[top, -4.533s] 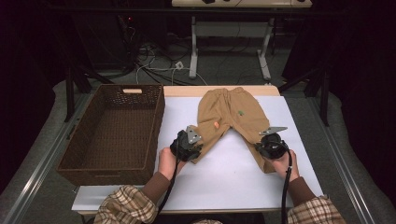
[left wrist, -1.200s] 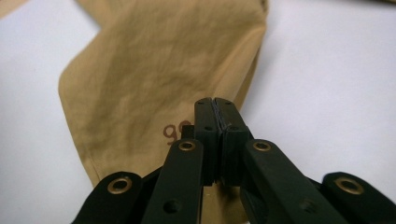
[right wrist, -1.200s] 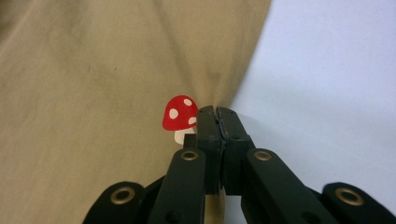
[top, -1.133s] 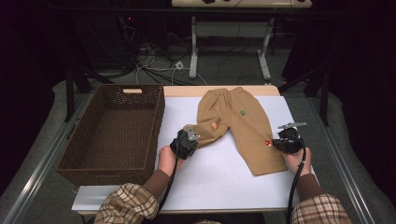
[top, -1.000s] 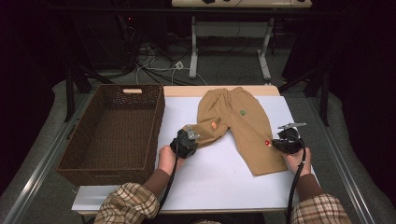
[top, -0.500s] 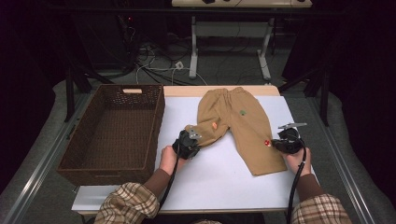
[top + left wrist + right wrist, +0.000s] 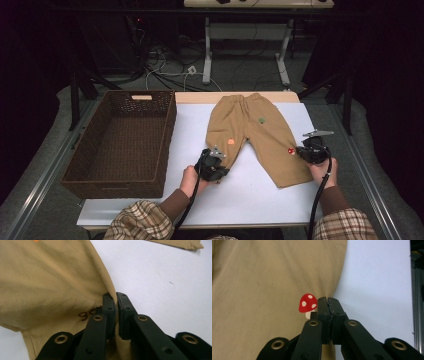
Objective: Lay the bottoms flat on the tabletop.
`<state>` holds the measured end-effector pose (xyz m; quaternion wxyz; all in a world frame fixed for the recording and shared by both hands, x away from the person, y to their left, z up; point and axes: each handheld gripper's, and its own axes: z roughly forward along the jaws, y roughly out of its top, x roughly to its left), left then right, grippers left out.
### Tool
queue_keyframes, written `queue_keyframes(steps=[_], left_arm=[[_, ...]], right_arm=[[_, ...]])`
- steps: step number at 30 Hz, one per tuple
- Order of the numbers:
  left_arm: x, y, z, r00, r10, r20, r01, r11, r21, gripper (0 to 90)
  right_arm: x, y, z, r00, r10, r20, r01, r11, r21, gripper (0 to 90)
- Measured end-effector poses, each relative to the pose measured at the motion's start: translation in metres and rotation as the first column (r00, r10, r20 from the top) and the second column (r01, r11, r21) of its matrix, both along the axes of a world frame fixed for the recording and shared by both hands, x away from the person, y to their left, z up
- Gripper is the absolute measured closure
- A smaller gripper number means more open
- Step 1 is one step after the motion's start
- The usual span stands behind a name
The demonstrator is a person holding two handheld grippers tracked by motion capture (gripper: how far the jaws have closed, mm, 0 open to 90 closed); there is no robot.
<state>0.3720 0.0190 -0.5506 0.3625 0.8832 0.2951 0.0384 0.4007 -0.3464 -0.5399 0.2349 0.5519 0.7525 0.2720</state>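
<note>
- Tan trousers [image 7: 255,132] lie flat on the white surface [image 7: 260,200], waistband toward the far edge, legs spread toward us.
- We see our left claw [image 7: 218,162] pressed together on the inner edge of the nearer-left leg, cloth pinched between its black jaws in the left gripper view; its jaws have just been closing, then eased a touch.
- Our right claw [image 7: 301,151] is clamped on the outer edge of the other leg, just beside a red mushroom patch [image 7: 308,303].
- We also see an orange patch [image 7: 230,141] on the left leg and a green patch [image 7: 261,120] higher up near the middle.
- Dark printed letters [image 7: 86,313] show on the cloth by the left claw; we cannot read them whole.
- A brown wicker basket [image 7: 165,130] stands to the left of the trousers, apart from them, its long side along the surface's left edge.
- Nothing lies between either claw and the trousers.
- Beyond the surface, cables [image 7: 165,70] trail on the floor beside white desk legs [image 7: 207,55].
- Plaid sleeves [image 7: 145,225] enter from the bottom.
</note>
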Motion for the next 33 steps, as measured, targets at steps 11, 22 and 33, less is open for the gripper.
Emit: queue_keyframes(steps=[11, 22, 33], left_arm=[[0.0, 0.011, 0.015, 0.9909, 0.068, 0.116, -0.074, 0.9961, 0.047, 60.5], [-0.021, -0.008, 0.033, 0.9835, -0.041, 0.176, 0.041, 0.9991, 0.008, 63.8], [-0.009, -0.019, 0.004, 0.9893, -0.028, 0.143, 0.015, 0.9957, 0.092, 73.0]], right_arm=[[0.001, 0.002, -0.003, 0.9997, 0.012, -0.021, -0.012, 1.0, -0.005, 86.3], [0.001, 0.003, -0.003, 0.9996, 0.015, -0.023, -0.015, 1.0, -0.002, 85.0], [0.001, 0.006, -0.005, 0.9989, 0.022, -0.04, -0.022, 1.0, -0.007, 85.0]])
